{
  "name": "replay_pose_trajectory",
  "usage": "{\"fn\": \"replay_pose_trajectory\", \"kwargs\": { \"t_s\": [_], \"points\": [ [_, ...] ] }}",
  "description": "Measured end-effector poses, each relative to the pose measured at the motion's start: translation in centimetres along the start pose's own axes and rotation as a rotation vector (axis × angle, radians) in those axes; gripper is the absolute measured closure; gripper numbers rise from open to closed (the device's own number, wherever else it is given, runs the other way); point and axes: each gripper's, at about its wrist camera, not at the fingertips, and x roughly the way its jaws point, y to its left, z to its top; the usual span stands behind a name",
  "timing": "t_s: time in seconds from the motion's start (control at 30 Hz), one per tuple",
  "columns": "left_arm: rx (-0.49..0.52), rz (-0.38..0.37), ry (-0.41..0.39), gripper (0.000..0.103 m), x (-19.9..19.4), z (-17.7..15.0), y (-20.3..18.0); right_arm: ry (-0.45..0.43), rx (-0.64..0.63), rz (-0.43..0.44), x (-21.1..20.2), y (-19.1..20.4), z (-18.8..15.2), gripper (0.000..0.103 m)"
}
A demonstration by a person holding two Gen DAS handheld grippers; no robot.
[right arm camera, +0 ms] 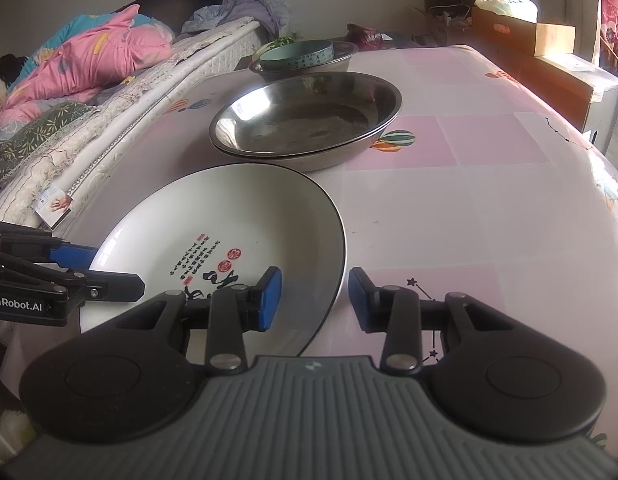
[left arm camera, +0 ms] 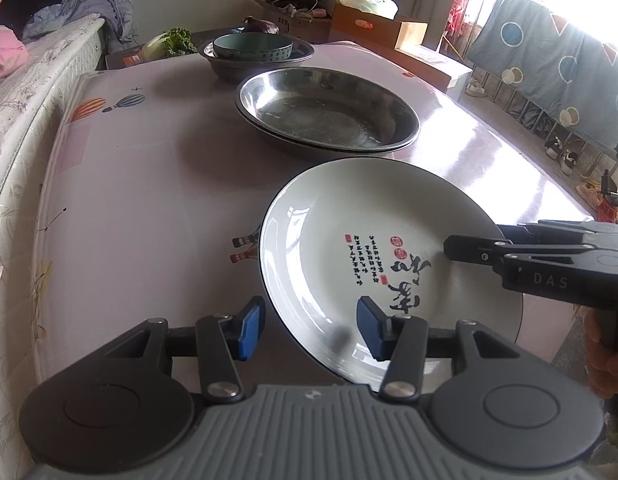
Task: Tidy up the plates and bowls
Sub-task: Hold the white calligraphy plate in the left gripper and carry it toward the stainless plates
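Observation:
A white plate with black calligraphy (left arm camera: 361, 240) (right arm camera: 229, 224) lies at the near edge of the table. My left gripper (left arm camera: 311, 326) is open, its jaws on either side of the plate's left rim. My right gripper (right arm camera: 315, 298) is open, its jaws on either side of the plate's right rim; it also shows in the left wrist view (left arm camera: 469, 250). Behind the plate sit two stacked steel plates (left arm camera: 329, 110) (right arm camera: 305, 120). Farther back a teal bowl (left arm camera: 252, 46) (right arm camera: 297, 53) sits inside a steel basin (left arm camera: 261, 65) (right arm camera: 309, 68).
The table has a pink patterned cloth (left arm camera: 149, 200) (right arm camera: 489, 208). A bed with quilts (right arm camera: 81, 72) runs along its left side. Cardboard boxes (left arm camera: 373, 24) and vegetables (left arm camera: 169, 42) stand beyond the far edge. A drying rack with a blue cloth (left arm camera: 549, 64) is on the right.

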Motion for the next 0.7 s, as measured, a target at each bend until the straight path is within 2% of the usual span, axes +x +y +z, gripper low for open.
{"fn": "replay_pose_trajectory", "kwargs": {
  "t_s": [0.13, 0.27, 0.4, 0.5, 0.7],
  "points": [
    [-0.014, -0.013, 0.003, 0.058, 0.3, 0.1, 0.0, -0.005, 0.001, 0.007, 0.3, 0.0, 0.0, 0.067],
    [-0.036, -0.020, 0.009, 0.057, 0.1, 0.1, 0.1, -0.002, 0.003, 0.017, 0.2, 0.2, 0.1, 0.070],
    [-0.061, -0.054, 0.026, 0.057, -0.6, -0.3, 0.0, 0.008, 0.080, 0.058, -0.3, -0.8, 0.1, 0.069],
    [-0.061, -0.079, 0.031, 0.056, -0.9, -0.8, -0.4, 0.006, 0.082, 0.050, -0.7, -1.0, -0.1, 0.069],
    [-0.062, -0.082, 0.036, 0.056, -0.6, -0.8, -0.5, -0.001, 0.089, 0.054, -0.5, -1.4, -0.4, 0.069]
  ]
}}
